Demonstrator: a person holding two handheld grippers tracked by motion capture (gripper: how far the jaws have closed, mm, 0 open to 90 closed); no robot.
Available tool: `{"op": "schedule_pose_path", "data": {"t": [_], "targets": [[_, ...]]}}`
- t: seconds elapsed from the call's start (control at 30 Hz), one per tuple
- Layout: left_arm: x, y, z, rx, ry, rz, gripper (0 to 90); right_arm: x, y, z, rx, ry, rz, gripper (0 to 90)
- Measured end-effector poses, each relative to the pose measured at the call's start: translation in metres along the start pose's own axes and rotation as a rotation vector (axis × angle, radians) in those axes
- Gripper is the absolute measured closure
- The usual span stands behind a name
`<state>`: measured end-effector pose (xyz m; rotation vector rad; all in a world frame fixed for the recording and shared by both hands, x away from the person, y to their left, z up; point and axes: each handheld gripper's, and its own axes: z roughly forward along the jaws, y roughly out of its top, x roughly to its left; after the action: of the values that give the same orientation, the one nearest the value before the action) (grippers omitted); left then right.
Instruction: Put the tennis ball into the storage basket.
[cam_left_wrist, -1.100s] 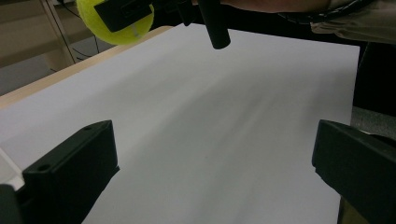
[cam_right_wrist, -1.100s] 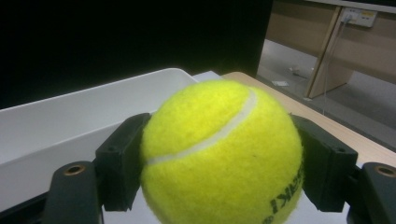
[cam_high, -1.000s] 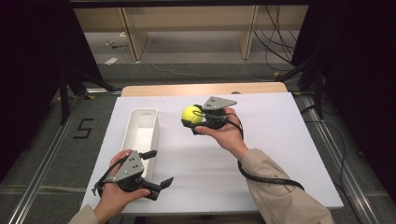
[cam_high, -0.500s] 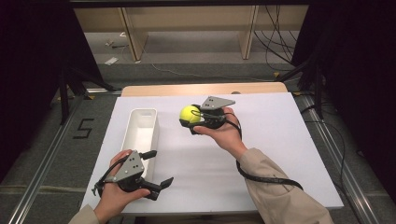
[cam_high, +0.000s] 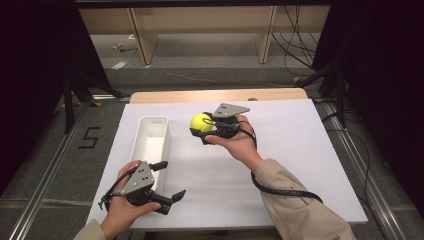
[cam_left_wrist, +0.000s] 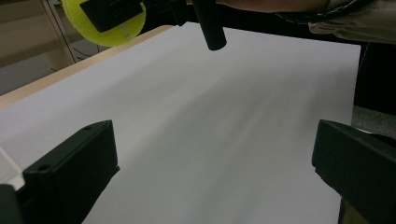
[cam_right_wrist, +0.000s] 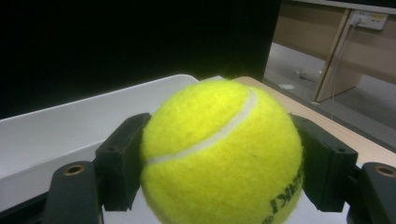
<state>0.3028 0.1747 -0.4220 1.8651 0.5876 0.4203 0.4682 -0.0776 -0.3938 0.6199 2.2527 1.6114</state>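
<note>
The right hand-held gripper (cam_high: 200, 131) pinches a fuzzy yellow tennis ball (cam_high: 201, 122) between its two black jaws, lifted above the white-covered desk (cam_high: 300, 150), just beside the far end of the long white plastic tray (cam_high: 152, 140) (its rim shows behind the ball). The left hand-held gripper (cam_high: 169, 182) rests near the desk's front edge, jaws spread wide around nothing.

Right gripper (cam_high: 204, 131) is clamped on the yellow ball (cam_high: 201, 122) and held above the white table (cam_high: 300, 165) — just right of the long white bin (cam_high: 151, 145). Left gripper (cam_high: 169, 181) sits low at the near edge, jaws wide apart — nothing between them.
</note>
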Motion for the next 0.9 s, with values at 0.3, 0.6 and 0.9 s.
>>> {"op": "schedule_pose_path", "data": {"t": [0.3,0.6,0.9], "targets": [[-0.0001,0.0,0.0,0.001,0.0,0.0,0.0,0.001,0.0008,0.0021,-0.002,0.003,-0.001,27.0],[-0.0002,0.0,0.0001,0.001,-0.001,0.001,0.0,0.0023,0.0019,0.0042,-0.003,0.007,-0.003,27.0],[-0.0002,0.0,0.0,0.004,0.001,0.002,0.0,0.0039,0.0043,0.0063,-0.005,0.011,-0.005,27.1]]}}
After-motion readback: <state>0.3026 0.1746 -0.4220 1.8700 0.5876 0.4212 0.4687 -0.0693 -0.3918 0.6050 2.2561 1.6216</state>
